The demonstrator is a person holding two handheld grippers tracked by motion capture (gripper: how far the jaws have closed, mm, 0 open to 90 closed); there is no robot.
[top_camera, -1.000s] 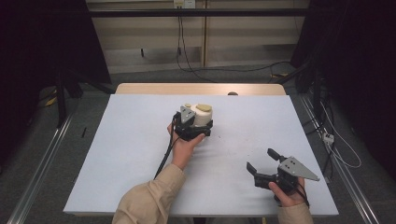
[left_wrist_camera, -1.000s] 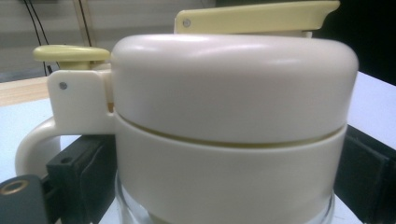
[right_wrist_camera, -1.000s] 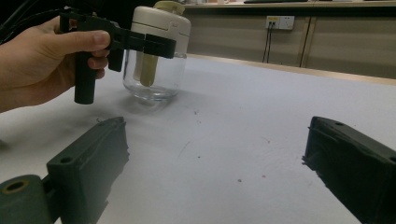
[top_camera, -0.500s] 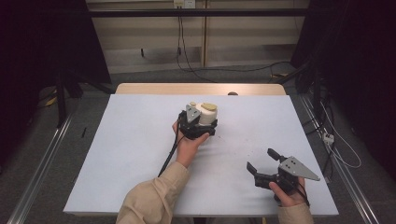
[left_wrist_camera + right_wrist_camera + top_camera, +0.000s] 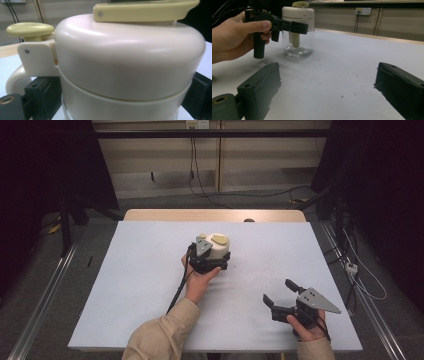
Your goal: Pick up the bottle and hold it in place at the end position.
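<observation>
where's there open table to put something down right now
Most of the white table is bare: the whole left half, the far right corner beyond the jar, and the stretch between the jar and the right gripper. It is crowded only mid-table, where the left gripper closes around the jar, and near the right front edge.

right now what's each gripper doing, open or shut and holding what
Left gripper: fingers closed around the cream-lidded glass jar on the table.
Right gripper: open, holding nothing, fingers spread above the white table.
</observation>
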